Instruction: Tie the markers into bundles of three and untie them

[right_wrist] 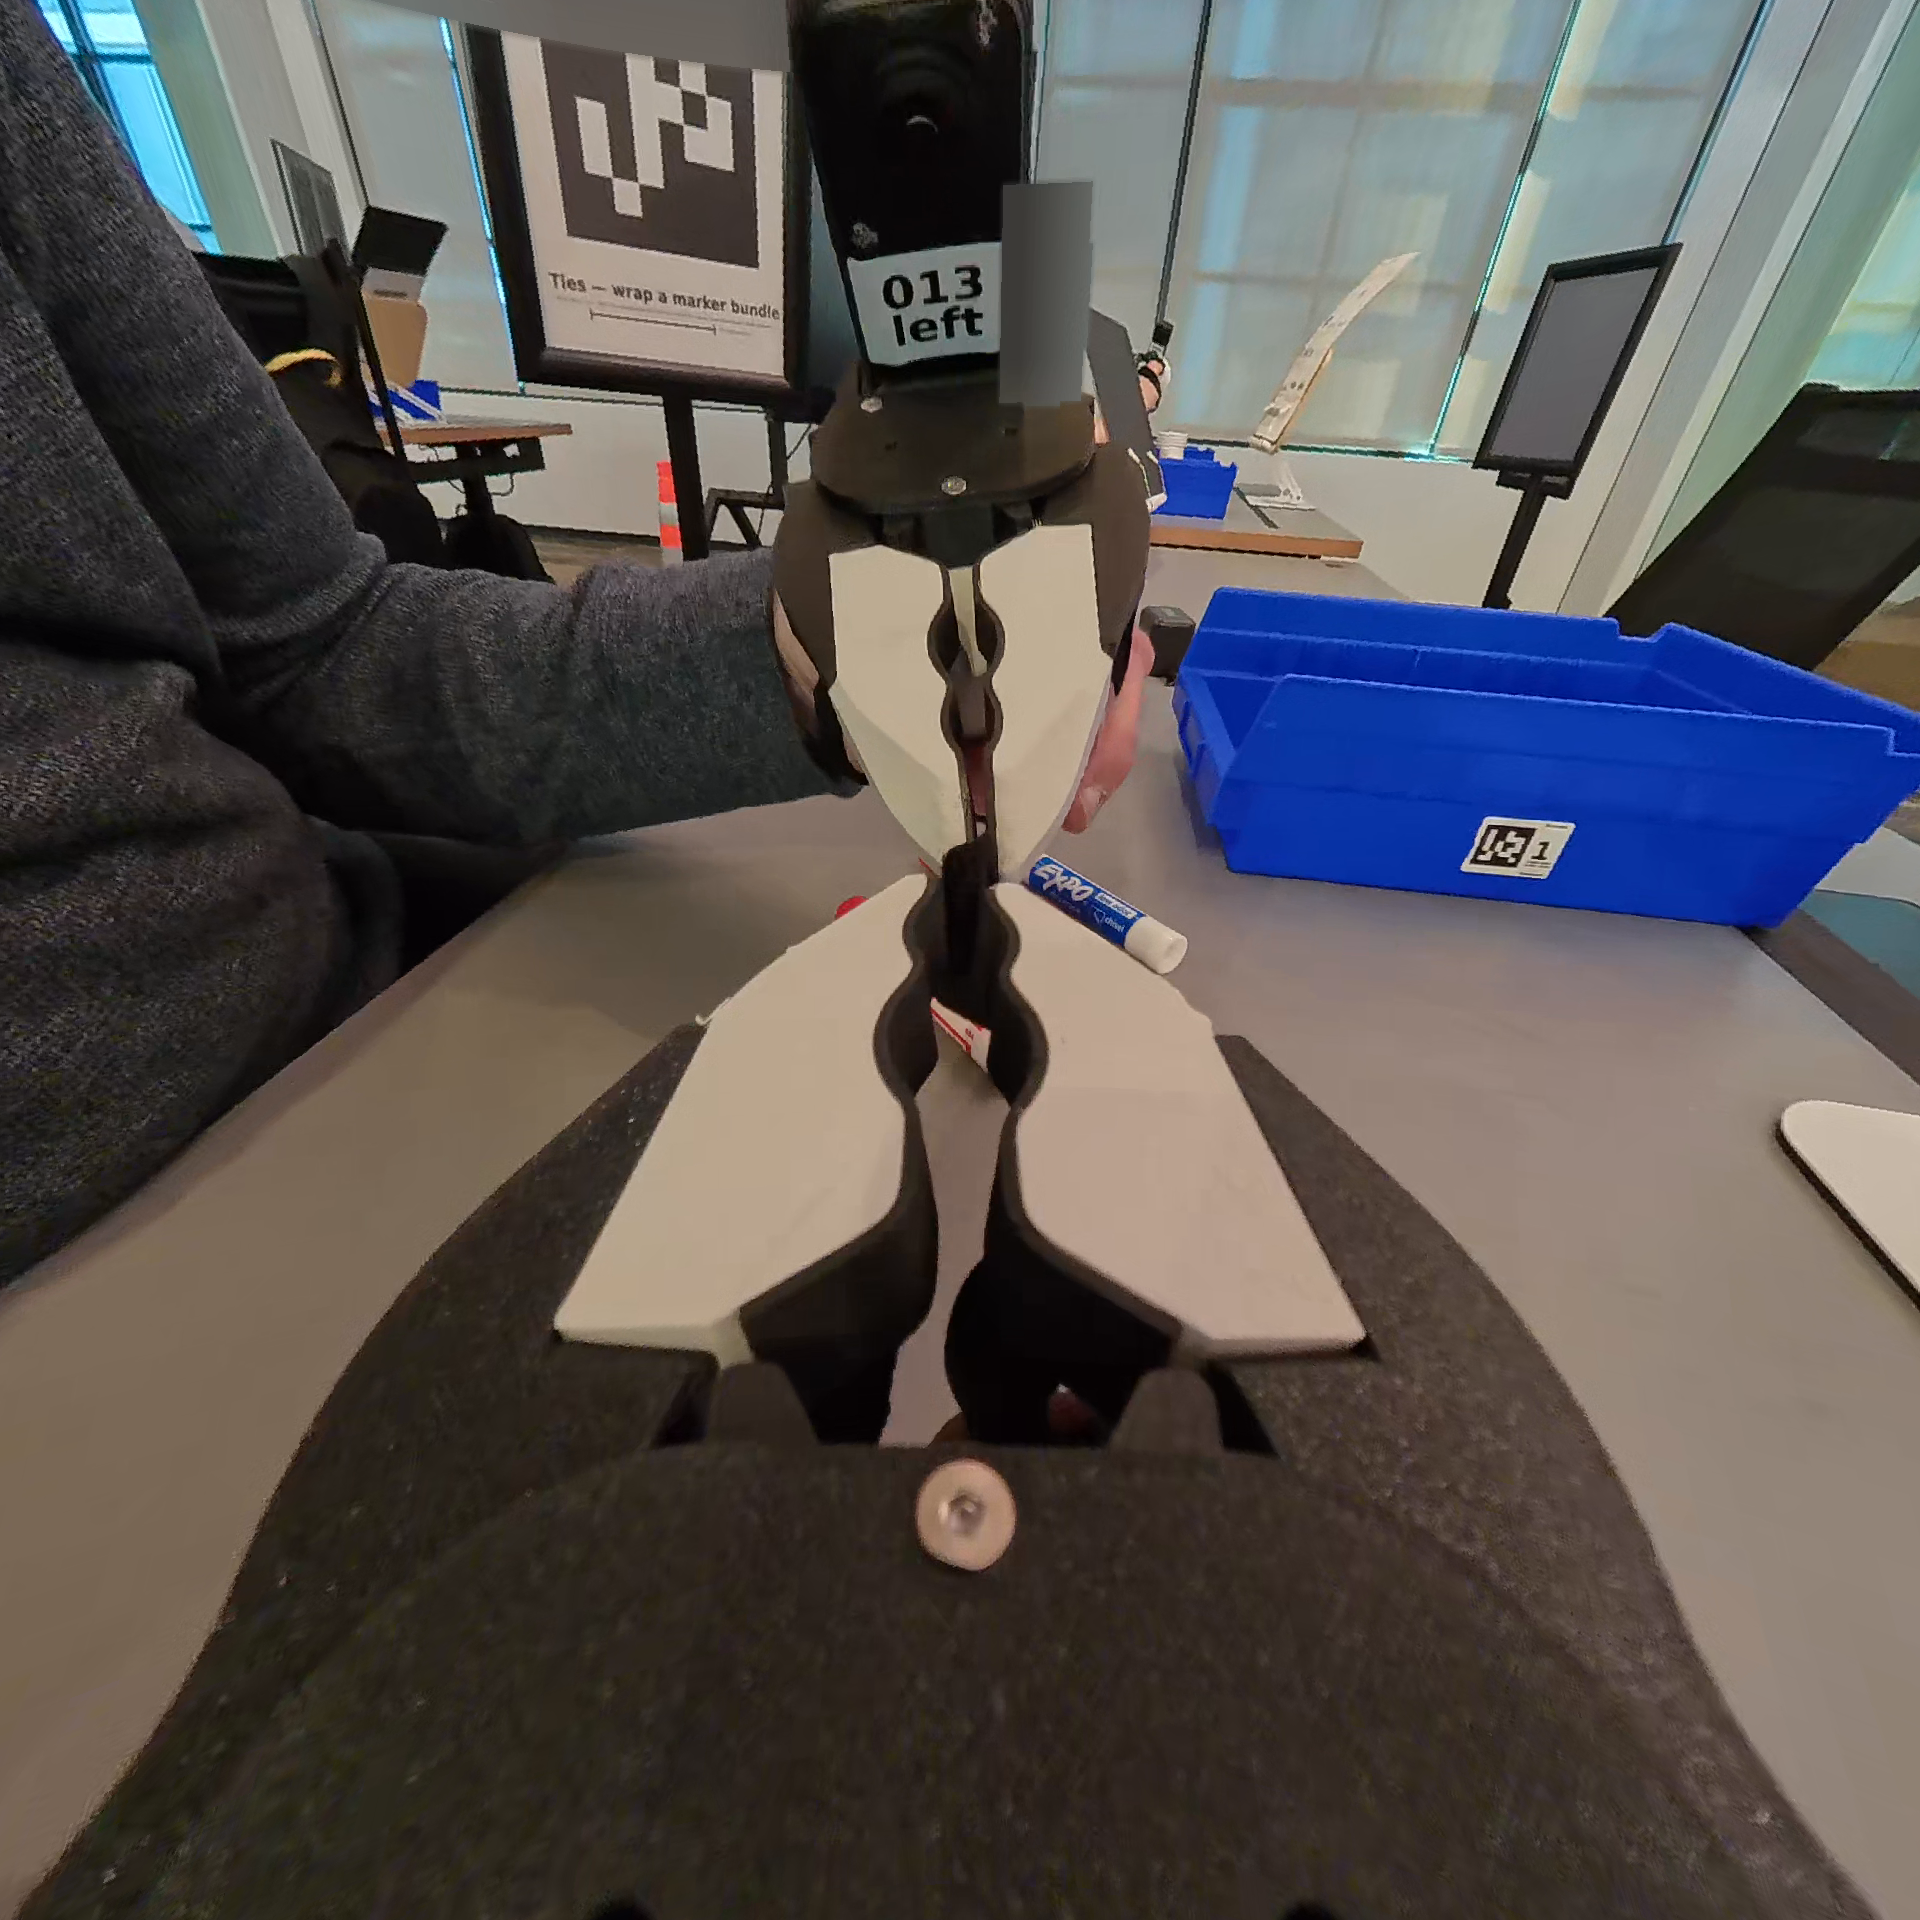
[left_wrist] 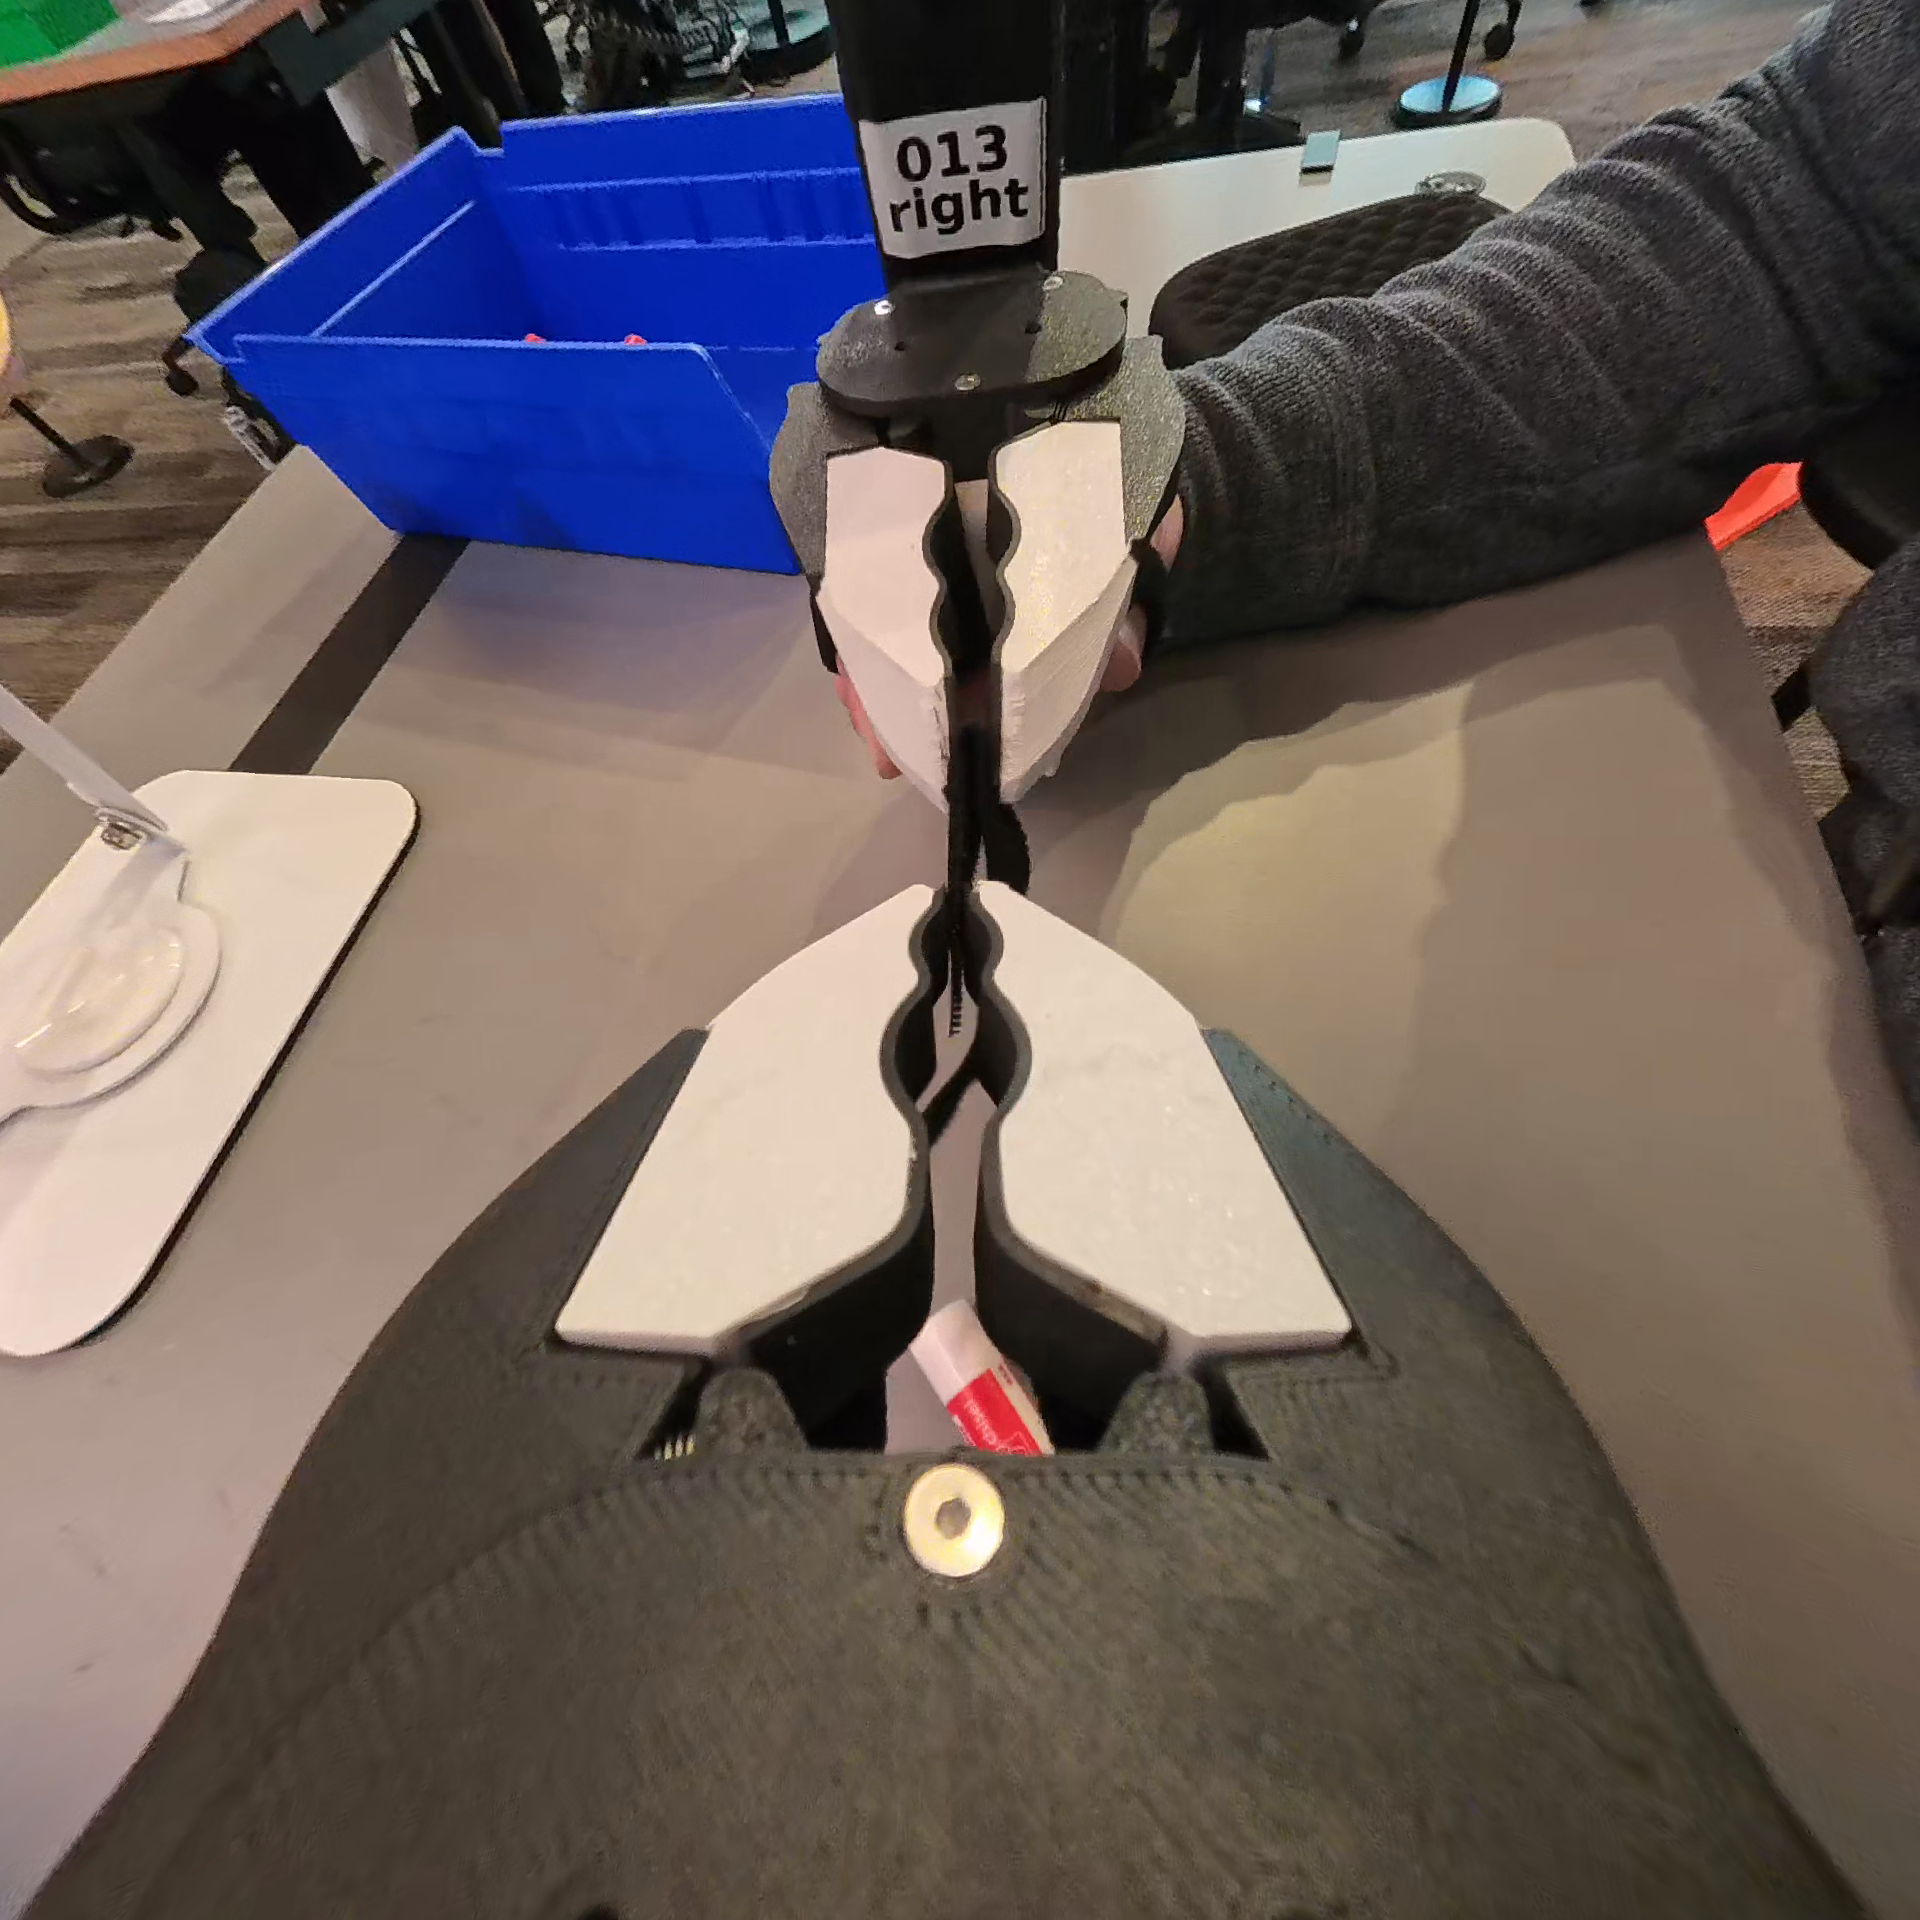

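**Black tie pinched between two facing grippers above the markers**

The left gripper (left_wrist: 961,904) and the right gripper (right_wrist: 961,883) are held tip to tip over the grey table (left_wrist: 1403,935). A black fuzzy tie (left_wrist: 971,821) is stretched across the short gap between them, and each gripper's white fingers are seen closed on one end of it. In the left wrist view a red-and-white marker (left_wrist: 982,1392) is glimpsed on the table beneath the left gripper's fingers. In the right wrist view a blue-and-white marker (right_wrist: 1107,914) is seen lying on the table just beside the tips, partly hidden by them, and a bit of a red-and-white marker shows through the gap in the right gripper's fingers. How many markers are bundled cannot be told. A blue bin (left_wrist: 540,416) stands near the far edge of the table, and a white board (left_wrist: 208,1039) lies apart to one side
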`<state>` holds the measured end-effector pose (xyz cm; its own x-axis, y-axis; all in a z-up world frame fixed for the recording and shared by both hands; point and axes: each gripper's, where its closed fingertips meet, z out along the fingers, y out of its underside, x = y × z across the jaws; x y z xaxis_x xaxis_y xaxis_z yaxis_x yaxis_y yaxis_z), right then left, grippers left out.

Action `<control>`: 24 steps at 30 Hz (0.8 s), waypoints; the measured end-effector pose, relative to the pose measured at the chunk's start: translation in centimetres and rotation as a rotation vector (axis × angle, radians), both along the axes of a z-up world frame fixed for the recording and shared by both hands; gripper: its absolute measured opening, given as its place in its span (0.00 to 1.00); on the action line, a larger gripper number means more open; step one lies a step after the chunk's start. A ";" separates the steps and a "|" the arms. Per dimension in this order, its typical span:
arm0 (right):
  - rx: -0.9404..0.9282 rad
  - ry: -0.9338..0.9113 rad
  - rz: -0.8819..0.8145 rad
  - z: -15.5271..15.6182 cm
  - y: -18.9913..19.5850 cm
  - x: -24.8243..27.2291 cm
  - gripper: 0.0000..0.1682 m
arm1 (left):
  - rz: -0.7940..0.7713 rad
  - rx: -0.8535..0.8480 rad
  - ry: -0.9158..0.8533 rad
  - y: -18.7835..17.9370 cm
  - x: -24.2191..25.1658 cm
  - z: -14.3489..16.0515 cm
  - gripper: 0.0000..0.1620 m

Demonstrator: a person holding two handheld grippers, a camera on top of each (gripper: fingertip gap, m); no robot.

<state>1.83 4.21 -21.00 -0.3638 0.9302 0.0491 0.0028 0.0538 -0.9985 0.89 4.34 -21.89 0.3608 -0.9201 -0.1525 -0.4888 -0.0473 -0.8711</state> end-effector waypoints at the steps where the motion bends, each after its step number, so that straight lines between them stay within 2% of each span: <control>1: -0.007 0.005 0.000 0.1 0.0 0.0 0.03 | 0.000 0.006 -0.001 0.0 0.0 0.0 0.00; 4: -0.020 -0.005 0.005 0.0 0.0 0.0 0.10 | 0.020 0.027 0.019 0.3 -0.1 0.0 0.00; 6: -0.062 -0.032 0.000 -0.3 0.3 -0.3 0.19 | 0.051 0.068 0.031 0.8 -0.4 0.2 0.00; 9: -0.127 -0.083 0.016 -1.0 0.5 -0.5 0.22 | 0.083 0.113 0.015 1.3 -0.6 1.1 0.00; 14: -0.172 -0.083 0.067 -0.7 -0.3 -0.5 0.20 | 0.117 0.169 0.011 2.0 -0.9 1.7 0.00; 16: -0.169 -0.083 0.059 -0.8 -0.2 -0.6 0.15 | 0.131 0.175 0.017 2.3 -1.1 1.4 0.00; 18: -0.200 -0.074 0.064 -0.6 -0.1 -0.6 0.03 | 0.141 0.178 -0.019 2.5 -1.0 1.4 0.00; 23: -0.268 -0.113 0.104 -0.5 -0.2 -0.4 0.01 | 0.159 0.134 -0.050 2.9 -1.4 0.5 0.02; 24: -0.296 -0.144 0.129 -0.7 -0.4 -0.3 0.01 | 0.161 0.120 -0.052 2.9 -1.6 0.2 0.06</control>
<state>1.56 3.77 -21.69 -0.4624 0.8426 -0.2761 0.1564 -0.2290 -0.9608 -0.75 7.25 -21.67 0.5119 -0.8264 -0.2345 -0.4376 -0.0159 -0.8990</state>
